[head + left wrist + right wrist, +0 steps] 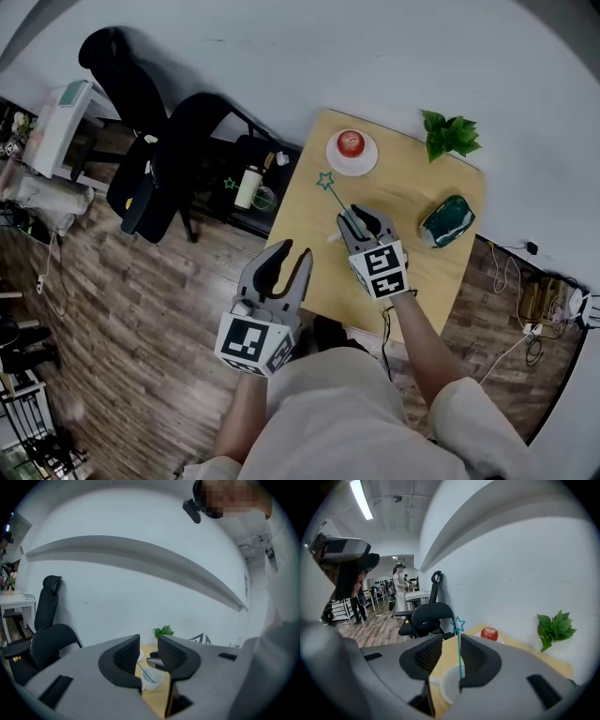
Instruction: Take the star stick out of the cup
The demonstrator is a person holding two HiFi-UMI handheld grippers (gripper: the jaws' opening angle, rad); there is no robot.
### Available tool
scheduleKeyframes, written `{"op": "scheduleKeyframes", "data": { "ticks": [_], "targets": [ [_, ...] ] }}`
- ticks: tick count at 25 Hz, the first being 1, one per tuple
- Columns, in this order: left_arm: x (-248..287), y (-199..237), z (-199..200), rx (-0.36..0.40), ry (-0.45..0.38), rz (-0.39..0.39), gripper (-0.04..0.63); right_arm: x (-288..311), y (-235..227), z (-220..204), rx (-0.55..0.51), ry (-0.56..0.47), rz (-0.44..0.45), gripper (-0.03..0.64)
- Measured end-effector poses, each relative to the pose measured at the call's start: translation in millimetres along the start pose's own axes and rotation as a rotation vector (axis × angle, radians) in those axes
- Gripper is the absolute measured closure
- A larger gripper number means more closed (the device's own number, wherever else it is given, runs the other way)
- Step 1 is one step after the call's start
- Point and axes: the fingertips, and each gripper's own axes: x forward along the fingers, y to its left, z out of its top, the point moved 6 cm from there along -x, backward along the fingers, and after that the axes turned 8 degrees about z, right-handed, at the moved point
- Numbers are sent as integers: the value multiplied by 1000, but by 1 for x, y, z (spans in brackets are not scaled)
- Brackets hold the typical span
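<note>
The star stick (459, 654) is a thin teal rod with an outline star on top. It stands in a white cup (446, 685) on the wooden table (412, 192). My right gripper (451, 645) is open, its jaws on either side of the cup, and the stick leans at the right jaw's inner edge. From the head view the star (325, 180) pokes out past the right gripper (360, 217), which hides most of the cup. My left gripper (293, 255) is open and holds nothing, off the table's left edge; its view shows the cup (152, 677) ahead.
A red apple (351, 142) lies on a white plate (336, 161) at the table's far side. A green plant (448, 134) and a dark green bundle (446, 221) are to the right. Black office chairs (150, 178) stand left of the table.
</note>
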Motion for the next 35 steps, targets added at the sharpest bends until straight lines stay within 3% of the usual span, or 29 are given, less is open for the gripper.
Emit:
{"op": "scheduleKeyframes", "data": {
  "ticks": [35],
  "targets": [
    [-19, 22, -23, -19, 74, 70, 491, 73, -25, -44, -63, 195, 4, 540]
  ]
}}
